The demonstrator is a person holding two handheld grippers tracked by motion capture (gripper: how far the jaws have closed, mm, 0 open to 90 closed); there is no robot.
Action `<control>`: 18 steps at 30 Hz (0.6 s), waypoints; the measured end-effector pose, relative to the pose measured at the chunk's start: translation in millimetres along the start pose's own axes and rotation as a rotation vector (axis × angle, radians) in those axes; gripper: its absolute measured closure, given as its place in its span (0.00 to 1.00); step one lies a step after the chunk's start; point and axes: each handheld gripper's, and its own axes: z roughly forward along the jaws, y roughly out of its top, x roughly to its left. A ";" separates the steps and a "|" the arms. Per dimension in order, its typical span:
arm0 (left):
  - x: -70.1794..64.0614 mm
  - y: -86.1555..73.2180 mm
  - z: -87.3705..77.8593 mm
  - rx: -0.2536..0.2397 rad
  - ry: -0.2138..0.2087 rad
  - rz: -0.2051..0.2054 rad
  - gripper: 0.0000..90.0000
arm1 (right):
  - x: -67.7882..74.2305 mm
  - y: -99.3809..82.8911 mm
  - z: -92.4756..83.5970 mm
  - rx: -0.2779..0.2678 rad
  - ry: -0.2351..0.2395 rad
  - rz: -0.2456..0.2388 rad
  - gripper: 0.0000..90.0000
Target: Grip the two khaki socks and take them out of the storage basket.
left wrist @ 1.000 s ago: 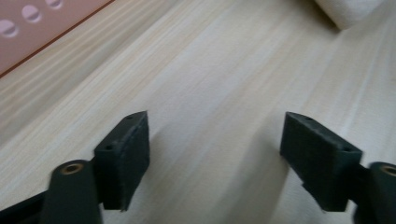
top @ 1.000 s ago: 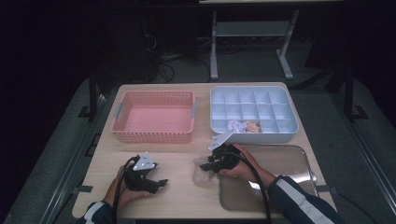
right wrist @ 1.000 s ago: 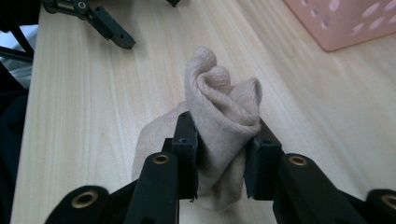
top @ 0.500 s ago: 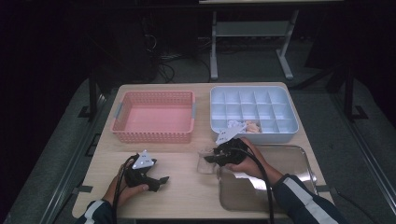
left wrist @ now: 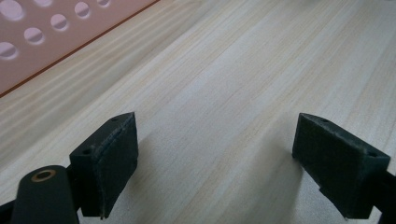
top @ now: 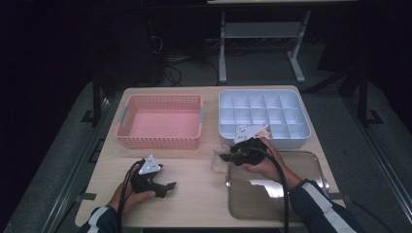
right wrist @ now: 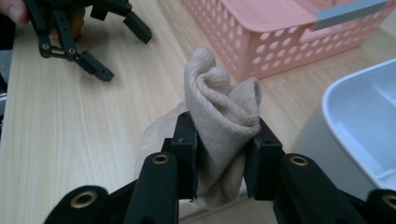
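On the wooden table (top: 194, 170), a rolled sock (right wrist: 224, 112) is being clamped by the right gripper (right wrist: 219, 140) near the divided tray (top: 265, 116), likely for sorting, while the left gripper (left wrist: 215, 154), having just been opened, is being rested empty.

No readable text, label, brand, number or sign anywhere.

High view is dim, surroundings black; glare on the tray (top: 291, 170) at 5 o'clock; gripper views bright, sharp.
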 end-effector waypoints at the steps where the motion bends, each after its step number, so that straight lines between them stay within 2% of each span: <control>1: 0.1 0.2 0.1 0.000 0.000 0.001 0.14 | -1.1 -0.1 -2.9 -0.004 -0.001 0.009 0.76; 12: -0.2 2.1 2.2 0.002 0.001 -0.002 0.14 | -8.1 -3.4 -15.2 -0.015 -0.032 0.022 0.76; 18: -0.2 2.2 2.2 0.002 0.001 -0.002 0.14 | -13.2 -3.3 -25.0 -0.040 -0.045 0.037 0.76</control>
